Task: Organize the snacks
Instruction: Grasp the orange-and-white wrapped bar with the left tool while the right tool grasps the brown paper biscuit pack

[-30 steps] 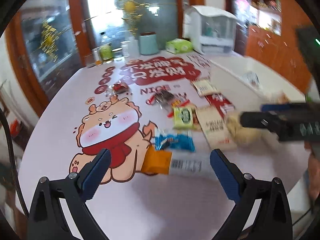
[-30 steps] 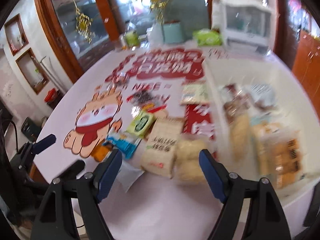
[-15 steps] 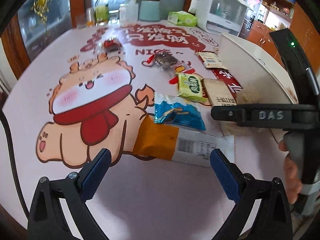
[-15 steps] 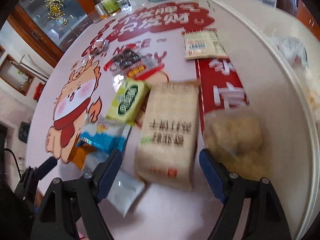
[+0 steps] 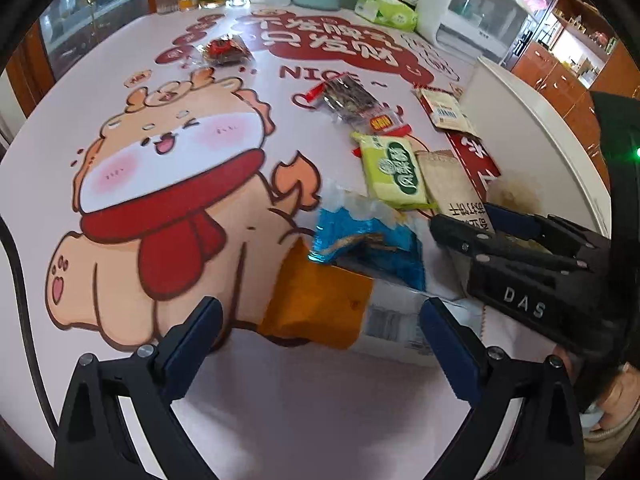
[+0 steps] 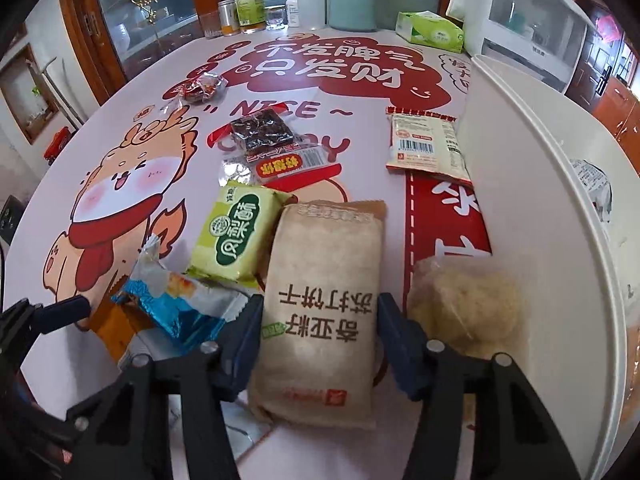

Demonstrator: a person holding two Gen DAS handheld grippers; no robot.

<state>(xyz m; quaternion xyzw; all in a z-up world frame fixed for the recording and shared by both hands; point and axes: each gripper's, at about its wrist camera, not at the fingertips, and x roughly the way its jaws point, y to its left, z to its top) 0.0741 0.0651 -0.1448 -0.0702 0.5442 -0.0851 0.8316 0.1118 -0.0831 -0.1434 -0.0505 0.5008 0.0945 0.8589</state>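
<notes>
Snack packets lie scattered on a cartoon-printed tablecloth. My right gripper [image 6: 318, 320] is low over the beige cracker packet [image 6: 324, 300]. Its jaws are closing, and the blue pads [image 6: 396, 332] touch the packet's two long sides. A clear bag of pale pastry [image 6: 464, 304] lies just right of it, a green packet [image 6: 236, 236] and a torn blue packet [image 6: 176, 304] to its left. My left gripper [image 5: 320, 332] stands open just above the orange-and-white packet [image 5: 320, 312], nothing between its pads. The right gripper [image 5: 480, 232] shows side-on in the left wrist view.
A large white tray [image 6: 540, 200] stands along the right with wrapped items inside. Farther back lie a dark candy packet [image 6: 264, 132], a white barcode packet [image 6: 428, 144] and a small red packet [image 6: 200, 88]. Bottles, a tissue pack [image 6: 432, 32] and a white appliance line the far edge.
Both grippers have dropped closer to the table and tilted down. The right jaws have narrowed from wide open onto the beige cracker packet. The left jaws stay wide.
</notes>
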